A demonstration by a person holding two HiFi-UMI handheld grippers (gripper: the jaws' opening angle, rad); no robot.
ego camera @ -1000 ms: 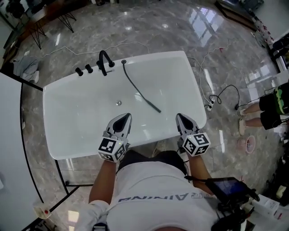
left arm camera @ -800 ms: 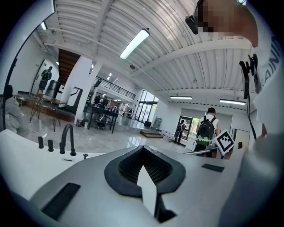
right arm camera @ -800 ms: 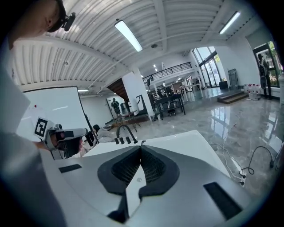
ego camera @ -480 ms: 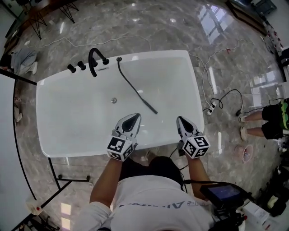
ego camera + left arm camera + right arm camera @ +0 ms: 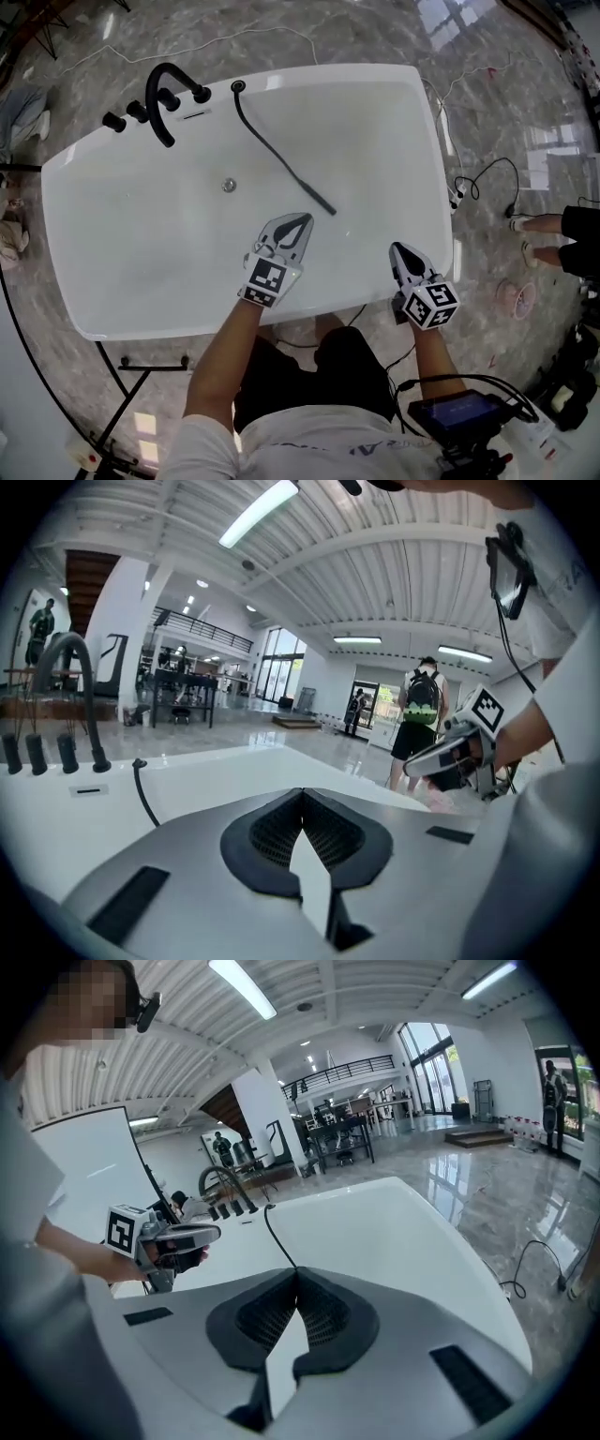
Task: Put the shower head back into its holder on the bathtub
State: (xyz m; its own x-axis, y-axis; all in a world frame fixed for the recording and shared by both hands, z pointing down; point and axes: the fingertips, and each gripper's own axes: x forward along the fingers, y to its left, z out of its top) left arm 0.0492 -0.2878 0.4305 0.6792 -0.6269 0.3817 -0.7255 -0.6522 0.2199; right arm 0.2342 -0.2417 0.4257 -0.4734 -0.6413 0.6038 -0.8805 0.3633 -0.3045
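While the person stood at the near side of the glossy white bathtub (image 5: pixel 403 112), the slim black shower head (image 5: pixel 314 195) lay inside on its smooth bottom, out of its holder. It was a straight wand whose long axis slanted across the tub. Its free end pointed toward the near right, and its hose curved up to a small black ring (image 5: pixel 238 86) on the far rim beside the arched black faucet (image 5: pixel 161 98) and stubby black knobs (image 5: pixel 113 122). The left gripper (image 5: pixel 302 221) hovered near the wand's tip, its ribbed dark fingers (image 5: pixel 272 834) clenched on nothing. The right gripper (image 5: pixel 395 248), by the near rim, was likewise pressed together and empty. Each carried a cube (image 5: pixel 266 279) bearing black-and-white square markers. The floor (image 5: pixel 328 37) was polished grey marble.
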